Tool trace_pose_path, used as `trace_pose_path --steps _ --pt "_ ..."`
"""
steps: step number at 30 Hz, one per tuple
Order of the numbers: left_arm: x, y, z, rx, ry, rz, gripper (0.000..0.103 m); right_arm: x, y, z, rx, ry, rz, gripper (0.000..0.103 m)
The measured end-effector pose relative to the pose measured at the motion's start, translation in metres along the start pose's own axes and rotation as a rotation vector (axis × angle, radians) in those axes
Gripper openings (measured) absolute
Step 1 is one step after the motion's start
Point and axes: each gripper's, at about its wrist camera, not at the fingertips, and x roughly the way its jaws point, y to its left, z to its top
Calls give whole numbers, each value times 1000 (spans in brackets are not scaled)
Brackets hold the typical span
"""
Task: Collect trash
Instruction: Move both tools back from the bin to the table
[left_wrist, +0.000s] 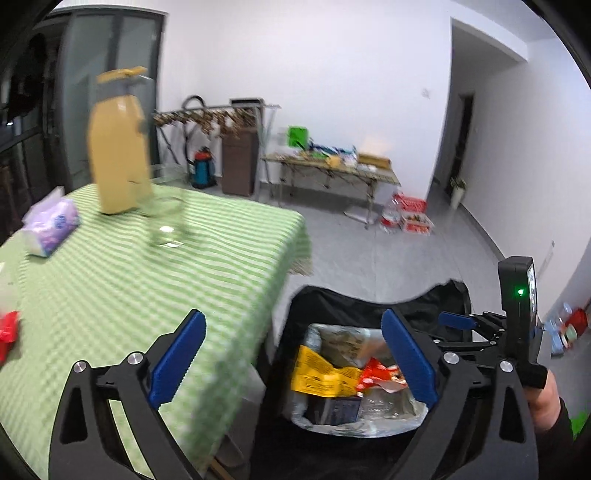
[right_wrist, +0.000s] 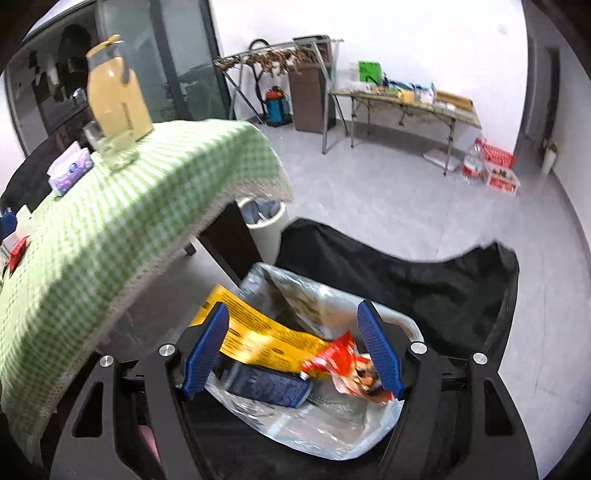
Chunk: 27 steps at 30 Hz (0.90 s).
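A bin lined with clear plastic (left_wrist: 413, 410) (right_wrist: 325, 432) stands on the floor beside the table. In it lie a yellow package (left_wrist: 321, 373) (right_wrist: 266, 332), a crumpled red wrapper (left_wrist: 376, 373) (right_wrist: 347, 360) and a dark blue packet (left_wrist: 343, 406) (right_wrist: 269, 386). My left gripper (left_wrist: 295, 360) is open wide, spanning the table edge and the bin, with nothing between its pads. Above the bin my right gripper (right_wrist: 291, 352) is also open and holds nothing; the red wrapper lies below, near its right pad. Another red wrapper (left_wrist: 7, 332) (right_wrist: 16, 253) lies on the green checked tablecloth (left_wrist: 147, 288) (right_wrist: 110, 221).
A yellow pitcher (left_wrist: 118, 147) (right_wrist: 116, 96), a glass (left_wrist: 168, 221) (right_wrist: 114, 151) and a tissue pack (left_wrist: 51, 225) (right_wrist: 70, 170) are on the table. Black fabric (left_wrist: 369, 306) (right_wrist: 424, 280) surrounds the bin. A white bin (right_wrist: 264, 221) stands under the table corner. A cluttered folding table (left_wrist: 332, 166) is by the far wall.
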Motion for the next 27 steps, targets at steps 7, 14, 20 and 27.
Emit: trace_pose_path --steps 7,14,20,27 --pt "-61 63 -5 -84 -75 101 95 -21 63 20 -111 -52 34 71" --pt "-120 121 -28 -161 -125 168 95 -30 136 27 -226 -93 85 74" --pt "-170 177 -49 -195 -149 324 95 -36 206 27 -319 -121 167 74" --pt "-237 271 -73 -339 -192 454 95 -38 270 16 -433 -133 228 74"
